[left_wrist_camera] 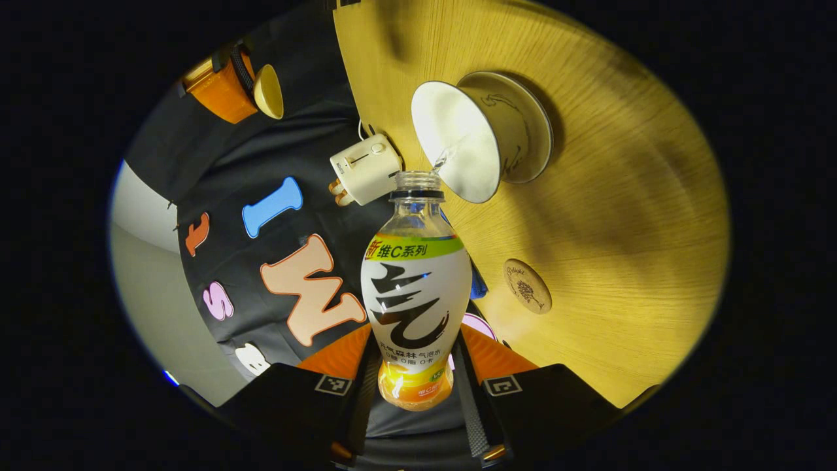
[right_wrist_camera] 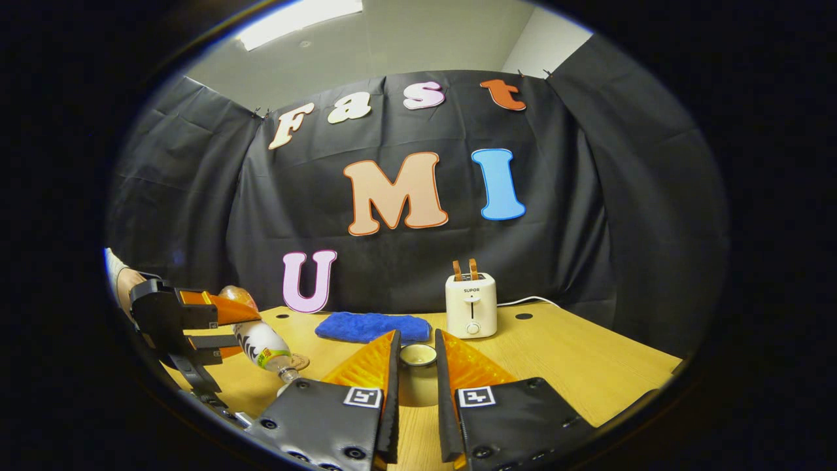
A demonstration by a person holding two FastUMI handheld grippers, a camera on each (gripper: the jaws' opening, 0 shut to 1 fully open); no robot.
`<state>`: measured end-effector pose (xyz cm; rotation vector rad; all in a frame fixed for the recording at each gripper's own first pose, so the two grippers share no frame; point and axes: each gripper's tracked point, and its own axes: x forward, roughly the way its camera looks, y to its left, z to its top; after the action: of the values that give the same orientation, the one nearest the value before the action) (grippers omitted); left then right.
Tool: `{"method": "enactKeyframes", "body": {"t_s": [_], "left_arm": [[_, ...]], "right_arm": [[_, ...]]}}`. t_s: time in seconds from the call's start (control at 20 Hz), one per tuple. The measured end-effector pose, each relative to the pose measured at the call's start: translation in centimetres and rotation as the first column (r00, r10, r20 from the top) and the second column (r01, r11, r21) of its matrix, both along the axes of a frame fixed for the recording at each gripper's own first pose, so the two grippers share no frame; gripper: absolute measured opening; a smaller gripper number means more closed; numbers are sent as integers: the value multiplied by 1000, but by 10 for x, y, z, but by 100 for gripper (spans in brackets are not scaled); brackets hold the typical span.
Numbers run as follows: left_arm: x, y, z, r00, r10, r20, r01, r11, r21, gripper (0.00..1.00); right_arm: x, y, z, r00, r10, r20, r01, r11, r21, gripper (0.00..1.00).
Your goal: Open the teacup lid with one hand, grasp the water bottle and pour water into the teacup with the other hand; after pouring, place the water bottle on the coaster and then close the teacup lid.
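In the left gripper view my left gripper (left_wrist_camera: 418, 356) is shut on the water bottle (left_wrist_camera: 416, 288), which is tipped with its uncapped mouth at the rim of the white teacup (left_wrist_camera: 458, 147). A thin stream of water runs into the cup, which stands on its saucer (left_wrist_camera: 533, 131). The round wooden coaster (left_wrist_camera: 527, 286) lies bare on the table beside the bottle. My right gripper (right_wrist_camera: 416, 340) is shut on the cream teacup lid (right_wrist_camera: 418, 355), held above the table. The right gripper view also shows the left gripper (right_wrist_camera: 196, 320) at far left, tilting the bottle (right_wrist_camera: 265, 343) downward.
A white toaster (right_wrist_camera: 471, 304) with its cord stands at the back of the wooden table (right_wrist_camera: 575, 366). A folded blue cloth (right_wrist_camera: 369, 326) lies to its left. A person's sleeve (right_wrist_camera: 114, 265) shows at the left edge. The table ends close behind the toaster.
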<state>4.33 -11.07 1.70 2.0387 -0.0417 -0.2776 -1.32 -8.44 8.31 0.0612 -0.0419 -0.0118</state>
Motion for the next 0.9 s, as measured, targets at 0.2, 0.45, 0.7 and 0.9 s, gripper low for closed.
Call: {"method": "enactKeyframes", "body": {"t_s": [0.2,0.45,0.7,0.9], "left_arm": [[0,0,-2,1000,2,-6,-2,1000,-13,58],[0,6,-22,998,22,-61,-26,998,-63,57],[-2,17,-33,994,51,-99,-61,993,-103,58],[-2,19,-39,990,53,-128,-71,987,-142,58]], "right_arm": [[0,-1,1,1000,-2,1,2,1000,1,28],[0,0,1,1000,3,0,-3,1000,6,27],[0,2,-1,1000,4,-2,-4,1000,5,27],[0,1,-1,1000,2,-2,-2,1000,4,28]]}}
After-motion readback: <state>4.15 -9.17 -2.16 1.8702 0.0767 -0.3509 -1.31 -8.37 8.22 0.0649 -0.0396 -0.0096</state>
